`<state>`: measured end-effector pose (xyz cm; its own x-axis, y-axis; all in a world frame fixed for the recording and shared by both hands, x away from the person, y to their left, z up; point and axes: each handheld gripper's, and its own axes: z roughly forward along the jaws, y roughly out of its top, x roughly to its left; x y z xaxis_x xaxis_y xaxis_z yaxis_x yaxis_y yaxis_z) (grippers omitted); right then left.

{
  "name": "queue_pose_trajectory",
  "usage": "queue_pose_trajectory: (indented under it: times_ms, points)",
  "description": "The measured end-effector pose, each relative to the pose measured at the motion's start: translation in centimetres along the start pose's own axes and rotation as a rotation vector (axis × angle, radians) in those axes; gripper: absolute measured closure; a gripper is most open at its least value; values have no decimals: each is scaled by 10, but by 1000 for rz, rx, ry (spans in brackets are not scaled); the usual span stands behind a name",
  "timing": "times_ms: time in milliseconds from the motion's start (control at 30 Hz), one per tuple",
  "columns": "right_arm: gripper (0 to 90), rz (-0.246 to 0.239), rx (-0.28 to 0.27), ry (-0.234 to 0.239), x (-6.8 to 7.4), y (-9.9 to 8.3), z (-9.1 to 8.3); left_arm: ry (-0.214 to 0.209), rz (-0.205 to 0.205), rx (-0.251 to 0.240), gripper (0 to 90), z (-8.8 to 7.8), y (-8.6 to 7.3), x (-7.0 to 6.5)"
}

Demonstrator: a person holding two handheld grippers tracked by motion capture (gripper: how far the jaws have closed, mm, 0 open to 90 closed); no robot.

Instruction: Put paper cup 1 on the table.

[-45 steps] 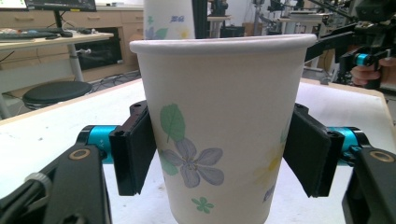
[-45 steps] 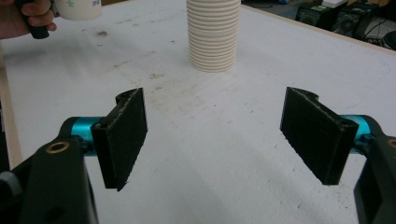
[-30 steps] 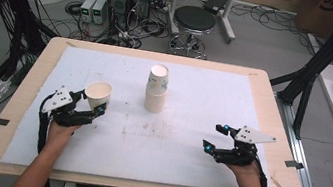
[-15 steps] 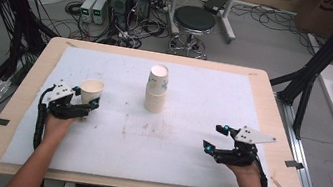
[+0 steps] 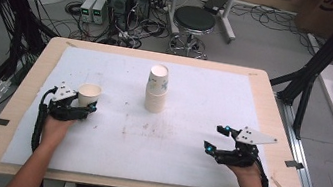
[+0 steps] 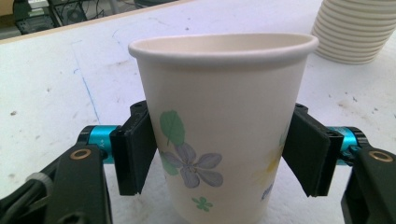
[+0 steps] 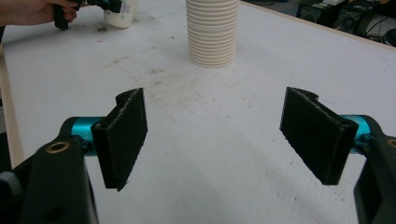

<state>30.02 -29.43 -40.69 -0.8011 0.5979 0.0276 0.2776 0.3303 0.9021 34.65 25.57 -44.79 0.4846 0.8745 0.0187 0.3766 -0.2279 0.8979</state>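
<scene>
Left tool (image 6: 219, 154) pinching single paper cup (image 6: 224, 126) upright on desk (image 5: 253, 107), apart from stack (image 5: 157, 89); release pending; right tool (image 7: 224, 140) spread, idle.

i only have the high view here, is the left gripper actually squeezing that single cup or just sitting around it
Observer: In the left gripper view both pads press flat on the sides of the paper cup, which stands upright on the table.
Operator: anything printed on the cup
Observer: Yes, a green leaf and a grey-blue flower face the left gripper's camera.
Operator: and the right gripper, got anything
Observer: No. In the right gripper view the right gripper has its jaws wide apart with bare white table cover between them.
Operator: what's ahead of it
Observer: The stack of cups, its ribbed rims showing.
</scene>
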Motion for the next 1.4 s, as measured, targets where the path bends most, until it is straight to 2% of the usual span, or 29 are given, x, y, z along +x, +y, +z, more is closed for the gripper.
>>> queue_pose_trajectory:
  times_ms: [167, 267, 333, 467, 600, 700, 1000, 1100, 1167, 1233, 1267, 1333, 1400]
  points:
    - [238, -1, -5, -3, 0, -1, -2, 19, 14, 45, 308, -8, -1, -4]
    - [238, 3, -6, -6, 0, -1, -2, 25, 17, 43, 306, -10, -4, -5]
    - [239, 2, -7, -4, 0, 0, -2, 23, -2, 35, 302, -11, -7, -4]
    - [242, 3, -3, 1, 0, 1, -2, 16, -12, 30, 282, -12, -8, -5]
    - [243, 8, 1, 4, 1, 1, -1, 17, -57, 25, 163, -16, -10, -7]
    - [242, 9, 0, 5, 0, 0, -1, 21, -84, 9, 162, -25, -12, -7]
    - [242, 4, -2, -6, 0, 0, -3, 30, -118, -101, 163, -62, -16, -11]
    - [242, 7, 9, -30, -1, 0, -6, -3, -126, -217, 164, -79, -17, -21]
    - [239, 1, 17, -48, -2, 0, -7, -17, -106, -265, 164, -86, -15, -28]
    - [224, -10, 19, -80, -2, 0, -8, -56, -100, -321, 164, -89, -13, -34]
    - [223, -10, 16, -86, -3, 0, -8, -73, -88, -338, 163, -89, -12, -36]
    - [224, -2, 13, -88, -3, -1, -8, -135, -57, -375, 163, -88, -12, -40]
    - [223, 1, 13, -83, -4, -1, -7, -155, -33, -383, 172, -86, -13, -42]
